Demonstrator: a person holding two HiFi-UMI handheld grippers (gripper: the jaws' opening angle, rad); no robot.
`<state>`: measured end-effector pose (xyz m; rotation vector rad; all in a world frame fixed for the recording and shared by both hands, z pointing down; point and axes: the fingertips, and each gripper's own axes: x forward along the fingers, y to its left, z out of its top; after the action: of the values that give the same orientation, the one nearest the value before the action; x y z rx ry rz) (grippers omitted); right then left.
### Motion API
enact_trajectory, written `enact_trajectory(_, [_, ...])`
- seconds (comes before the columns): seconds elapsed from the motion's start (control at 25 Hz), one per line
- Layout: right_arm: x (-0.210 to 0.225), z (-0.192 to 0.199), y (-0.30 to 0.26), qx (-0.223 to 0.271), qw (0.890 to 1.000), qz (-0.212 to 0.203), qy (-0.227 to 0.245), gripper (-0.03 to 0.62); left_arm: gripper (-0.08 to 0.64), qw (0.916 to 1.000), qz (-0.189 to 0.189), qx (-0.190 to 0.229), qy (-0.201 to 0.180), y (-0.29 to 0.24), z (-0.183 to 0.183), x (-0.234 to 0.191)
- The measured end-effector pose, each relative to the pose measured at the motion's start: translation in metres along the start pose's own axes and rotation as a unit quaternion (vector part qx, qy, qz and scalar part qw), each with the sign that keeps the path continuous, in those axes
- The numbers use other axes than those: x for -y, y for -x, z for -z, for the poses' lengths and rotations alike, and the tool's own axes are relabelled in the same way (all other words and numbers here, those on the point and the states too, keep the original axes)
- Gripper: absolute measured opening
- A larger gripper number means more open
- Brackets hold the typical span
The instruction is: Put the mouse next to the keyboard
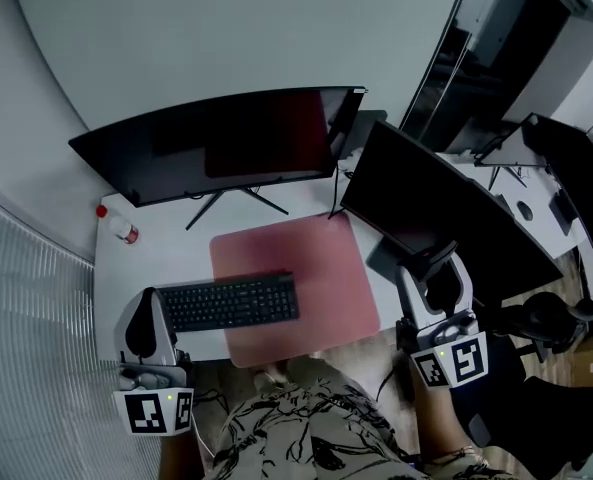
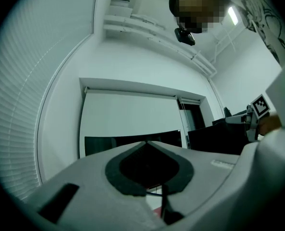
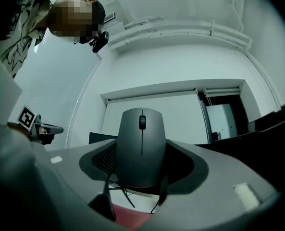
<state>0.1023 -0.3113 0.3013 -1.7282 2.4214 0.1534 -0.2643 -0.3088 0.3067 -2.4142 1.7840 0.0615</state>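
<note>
Standing between the right gripper (image 3: 141, 174) jaws: mouse (image 3: 141, 146).

The keyboard (image 1: 231, 302) lies near the bench's (image 1: 156, 258) front edge, its right end on the mat (image 1: 311, 258), with a monitor (image 1: 226, 143) behind both, a second monitor (image 1: 426, 208) along the right edge, a bottle (image 1: 122, 229) at the left edge, and the mouse (image 3: 141, 146) in the right claw (image 1: 438, 273) at the front right corner.

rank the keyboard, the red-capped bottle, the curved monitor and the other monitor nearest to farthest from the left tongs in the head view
1. keyboard, just right of the left tongs
2. bottle, ahead and slightly left
3. curved monitor, at the back
4. other monitor, far right
</note>
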Motion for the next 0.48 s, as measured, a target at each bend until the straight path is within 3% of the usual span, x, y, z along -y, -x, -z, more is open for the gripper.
enact_trajectory(0.48, [0.036, 0.04, -0.065, -0.019, 0.998, -0.05, -0.031, 0.299, -0.002, 0.9987, -0.048, -0.014, -0.002, -0.035, 0.007, 0.008])
